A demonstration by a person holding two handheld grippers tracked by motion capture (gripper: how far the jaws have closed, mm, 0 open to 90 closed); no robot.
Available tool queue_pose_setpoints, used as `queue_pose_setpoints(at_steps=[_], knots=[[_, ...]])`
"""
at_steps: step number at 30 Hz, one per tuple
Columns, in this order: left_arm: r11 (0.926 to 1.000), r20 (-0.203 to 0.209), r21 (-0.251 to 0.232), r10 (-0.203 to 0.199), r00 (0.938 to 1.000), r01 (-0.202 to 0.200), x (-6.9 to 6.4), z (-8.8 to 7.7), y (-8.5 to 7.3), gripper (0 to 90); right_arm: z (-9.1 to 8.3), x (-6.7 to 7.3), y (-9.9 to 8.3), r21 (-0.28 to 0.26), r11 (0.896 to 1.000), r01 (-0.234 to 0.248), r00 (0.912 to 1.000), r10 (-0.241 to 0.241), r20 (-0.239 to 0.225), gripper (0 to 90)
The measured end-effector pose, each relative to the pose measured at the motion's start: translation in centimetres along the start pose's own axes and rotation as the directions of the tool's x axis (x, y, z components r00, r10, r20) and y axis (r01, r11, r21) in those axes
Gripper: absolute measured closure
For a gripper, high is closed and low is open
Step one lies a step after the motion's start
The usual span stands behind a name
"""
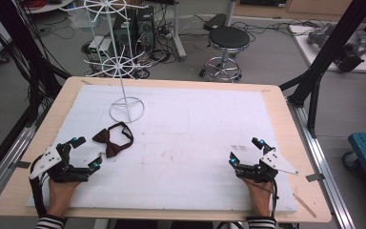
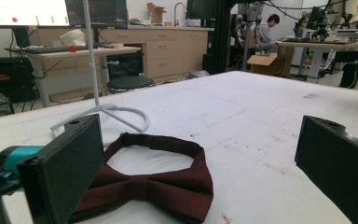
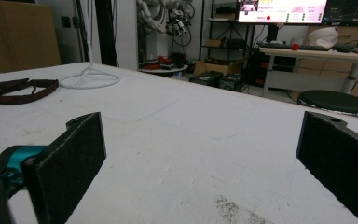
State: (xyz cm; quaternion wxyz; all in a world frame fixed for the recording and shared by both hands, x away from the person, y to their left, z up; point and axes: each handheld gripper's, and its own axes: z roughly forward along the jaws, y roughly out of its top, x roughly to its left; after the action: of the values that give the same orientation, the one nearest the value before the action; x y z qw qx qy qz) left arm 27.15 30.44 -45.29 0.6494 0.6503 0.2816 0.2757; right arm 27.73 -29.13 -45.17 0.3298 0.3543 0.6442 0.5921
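The high view looked forward and down from above the person's side, taking in the whole white foam board [image 1: 181, 129]. The left gripper view sat low on the board, close to a bow tie [image 2: 154, 186], facing 1 o'clock. The right gripper view, equally low, faced 11 o'clock; both shared the white wire stand [image 3: 89, 77].

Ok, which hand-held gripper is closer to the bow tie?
The left hand-held gripper: the bow tie lies just beyond its open jaws, while the right hand-held gripper sits across the table.
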Motion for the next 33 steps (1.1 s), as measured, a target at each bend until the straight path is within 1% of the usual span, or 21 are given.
queue_pose_setpoints(at_steps=[2,5,7,8,12,16,21,26,28,30,32,33], knots=[[1.0,0.001,0.001,0.0,1.0,0.0,-0.01,0.02,0.01,1.7,0.0,-0.13,-0.01,-0.008,1.0,0.005,1.0,-0.005,-0.001,0.7],[1.0,0.002,0.004,0.009,1.0,-0.009,-0.1,0.05,0.02,1.7,-0.01,-0.02,0.0,-0.003,1.0,0.008,1.0,-0.008,0.001,0.7],[1.0,0.0,0.006,0.003,1.0,-0.003,-0.01,0.03,0.02,1.7,0.01,-0.09,0.0,-0.009,1.0,0.014,0.9999,-0.014,0.003,0.7],[1.0,0.0,0.006,0.002,1.0,-0.002,-0.02,0.02,0.02,1.7,-0.02,-0.03,-0.01,-0.006,1.0,0.009,1.0,-0.009,0.001,0.7],[1.0,0.0,0.006,0.003,1.0,-0.003,0.0,0.03,0.03,1.7,-0.06,0.03,-0.01,-0.01,1.0,0.019,0.9998,-0.019,0.006,0.7],[1.0,-0.002,0.003,-0.007,1.0,0.007,0.07,0.04,0.02,1.7,-0.09,-0.01,-0.03,-0.01,1.0,0.005,1.0,-0.005,0.007,0.7],[1.0,0.001,0.005,0.0,1.0,0.0,0.04,0.04,0.04,1.7,-0.1,-0.02,-0.03,-0.012,1.0,0.004,1.0,-0.004,0.006,0.7],[0.9999,0.012,0.001,-0.012,0.9999,0.012,0.15,0.03,0.05,1.7,-0.1,-0.02,-0.04,-0.012,1.0,0.004,1.0,-0.004,0.006,0.7],[1.0,0.007,0.003,-0.003,1.0,0.003,0.22,0.01,0.07,1.7,-0.13,-0.03,-0.04,-0.013,1.0,0.007,0.9999,-0.007,0.008,0.7],[0.9999,0.007,0.016,0.006,1.0,-0.006,0.34,-0.05,0.22,1.7,-0.12,-0.08,-0.04,-0.018,1.0,0.012,0.9999,-0.012,0.01,0.7],[0.9995,0.025,0.028,0.012,0.9996,-0.013,0.58,-0.06,0.86,1.7,-0.17,-0.07,-0.05,-0.02,1.0,0.001,1.0,-0.001,0.009,0.7],[0.9995,0.025,0.028,0.012,0.9996,-0.013,0.58,-0.06,0.86,1.7,-0.2,-0.07,-0.07,-0.023,1.0,0.0,1.0,0.0,0.009,0.7]])
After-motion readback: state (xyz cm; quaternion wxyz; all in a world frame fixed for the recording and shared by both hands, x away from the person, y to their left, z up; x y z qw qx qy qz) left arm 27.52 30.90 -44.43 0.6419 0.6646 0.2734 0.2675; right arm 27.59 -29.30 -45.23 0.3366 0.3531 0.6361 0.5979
